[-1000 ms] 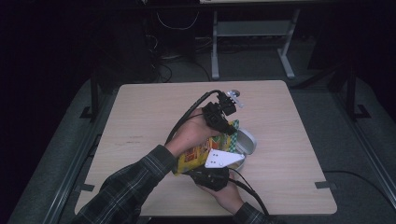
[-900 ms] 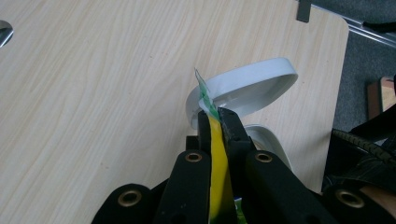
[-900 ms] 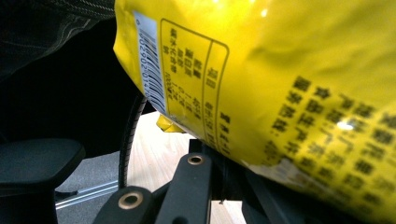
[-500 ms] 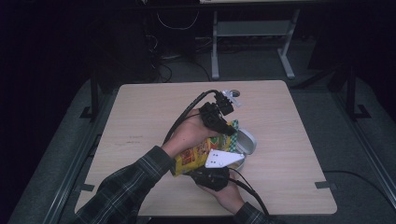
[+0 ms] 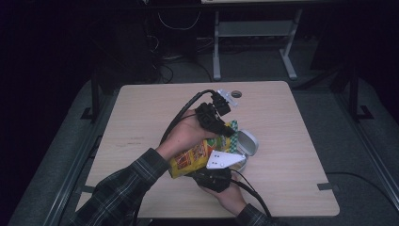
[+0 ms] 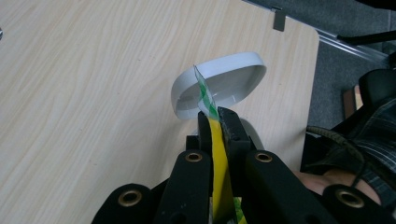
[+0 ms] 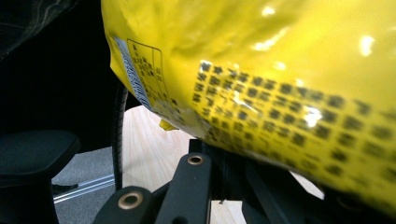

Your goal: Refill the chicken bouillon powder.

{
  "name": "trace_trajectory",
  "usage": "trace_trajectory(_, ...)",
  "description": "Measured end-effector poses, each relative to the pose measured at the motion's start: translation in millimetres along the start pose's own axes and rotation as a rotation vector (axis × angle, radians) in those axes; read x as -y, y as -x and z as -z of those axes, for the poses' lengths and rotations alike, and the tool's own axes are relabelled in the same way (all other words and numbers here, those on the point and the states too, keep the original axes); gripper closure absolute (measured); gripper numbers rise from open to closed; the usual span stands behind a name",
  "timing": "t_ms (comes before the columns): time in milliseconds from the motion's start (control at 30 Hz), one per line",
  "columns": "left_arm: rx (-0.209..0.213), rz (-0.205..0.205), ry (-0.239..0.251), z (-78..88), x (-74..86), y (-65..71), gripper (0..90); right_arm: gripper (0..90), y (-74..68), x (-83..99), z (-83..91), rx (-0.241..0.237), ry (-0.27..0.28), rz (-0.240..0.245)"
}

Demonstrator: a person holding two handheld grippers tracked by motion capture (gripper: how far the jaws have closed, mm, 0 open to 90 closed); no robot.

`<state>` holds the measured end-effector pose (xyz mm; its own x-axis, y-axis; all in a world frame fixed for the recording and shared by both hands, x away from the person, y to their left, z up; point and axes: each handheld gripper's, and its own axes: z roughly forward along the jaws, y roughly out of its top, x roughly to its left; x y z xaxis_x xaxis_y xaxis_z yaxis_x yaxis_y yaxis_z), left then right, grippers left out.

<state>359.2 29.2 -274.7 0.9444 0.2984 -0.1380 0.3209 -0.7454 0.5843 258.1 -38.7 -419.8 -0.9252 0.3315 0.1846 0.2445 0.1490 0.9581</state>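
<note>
A yellow snack bag (image 5: 195,155) hangs tilted over the wooden table (image 5: 150,117), held between both grippers. My left gripper (image 5: 225,128) is shut on the bag's top edge, a green-and-white strip, right above a white bowl (image 5: 248,141). In the left gripper view the jaws (image 6: 217,121) pinch the yellow film (image 6: 219,158) with the bowl (image 6: 224,79) just beyond. My right gripper (image 5: 214,175) sits under the bag near the table's front, shut on its lower end. In the right gripper view the bag (image 7: 261,60) covers the jaw tips (image 7: 222,156).
A small round dark fitting (image 5: 236,94) sits near the table's far edge. Grey floor surrounds the table, with a metal stand (image 5: 217,56) behind it. A black chair seat (image 7: 32,149) lies below the table's near side. Bare tabletop spreads left and right of the hands.
The left gripper and the bag's top have shifted slightly to the left. The right hand has stayed in place.
</note>
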Motion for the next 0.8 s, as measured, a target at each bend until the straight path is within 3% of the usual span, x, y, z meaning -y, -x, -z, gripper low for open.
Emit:
trace_trajectory(500,0.034,-0.012,0.036,14.3,9.5,-2.0,89.8,90.0,1.8,2.8,-0.7,0.013,-0.017,-0.005)
trace_trajectory(800,0.076,-0.054,0.075,24.5,19.4,-2.8,89.8,90.0,1.6,3.2,0.7,0.019,-0.018,-0.009)
